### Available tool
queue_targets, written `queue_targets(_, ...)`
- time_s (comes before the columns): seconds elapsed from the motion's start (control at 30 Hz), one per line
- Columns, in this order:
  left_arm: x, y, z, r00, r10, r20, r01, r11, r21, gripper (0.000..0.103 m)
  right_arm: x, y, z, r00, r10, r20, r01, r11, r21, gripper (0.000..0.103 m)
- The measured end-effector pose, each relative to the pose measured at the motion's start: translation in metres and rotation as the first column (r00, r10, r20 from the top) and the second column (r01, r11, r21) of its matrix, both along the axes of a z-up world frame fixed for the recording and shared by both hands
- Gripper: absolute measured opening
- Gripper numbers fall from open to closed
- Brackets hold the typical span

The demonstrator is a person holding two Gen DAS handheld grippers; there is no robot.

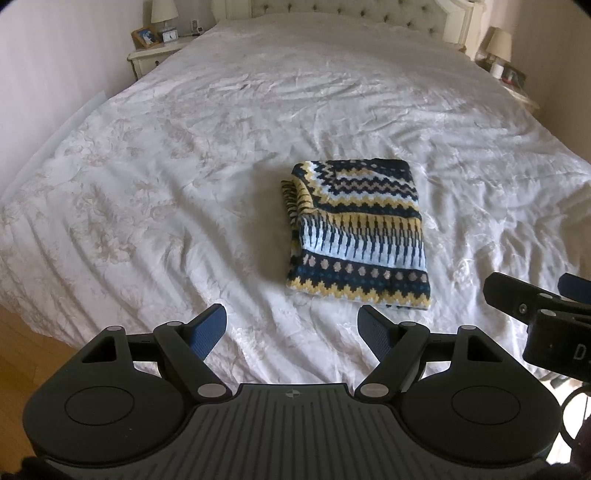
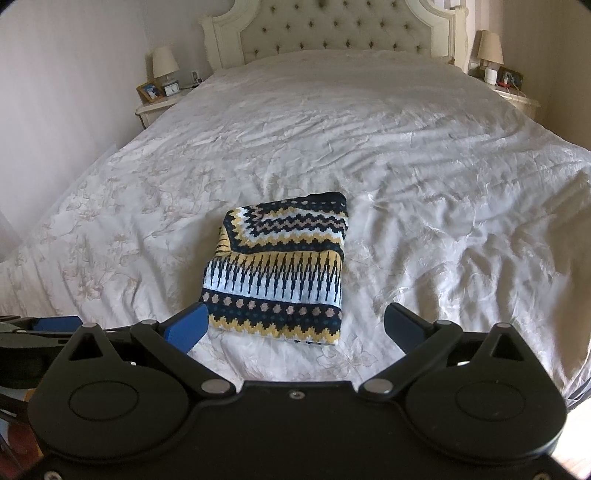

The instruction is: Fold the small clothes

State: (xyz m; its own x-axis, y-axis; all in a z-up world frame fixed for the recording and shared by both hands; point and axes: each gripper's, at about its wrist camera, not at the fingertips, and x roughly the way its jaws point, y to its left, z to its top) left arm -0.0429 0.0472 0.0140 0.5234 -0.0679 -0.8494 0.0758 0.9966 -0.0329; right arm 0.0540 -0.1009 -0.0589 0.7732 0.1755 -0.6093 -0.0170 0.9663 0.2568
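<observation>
A knitted garment (image 1: 356, 232) in navy, yellow and white bands lies folded into a neat rectangle on the white bedspread (image 1: 184, 166). My left gripper (image 1: 291, 326) hovers above the bed's near edge, open and empty, with the garment just beyond and to its right. In the right wrist view the same garment (image 2: 277, 269) lies straight ahead, between the spread jaws of my right gripper (image 2: 295, 326), which is open and holds nothing. The right gripper's fingers (image 1: 517, 295) also show at the right edge of the left wrist view.
A tufted headboard (image 2: 332, 29) stands at the far end of the bed. Nightstands with lamps flank it, one left (image 2: 159, 103) and one right (image 2: 517, 96). Wooden floor (image 1: 22, 350) shows below the bed's near left edge.
</observation>
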Motion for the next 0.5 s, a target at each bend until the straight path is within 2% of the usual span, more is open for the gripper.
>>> queue_targets(0.5, 0.0045, 0.0013, -0.0059, 1.000, -0.002, -0.016, 0.002, 1.000, -0.005, 0.078, 0.0035, 0.0028, -0.0013, 1.000, 0.003, -0.004, -0.002, 1.000, 0.005, 0.101)
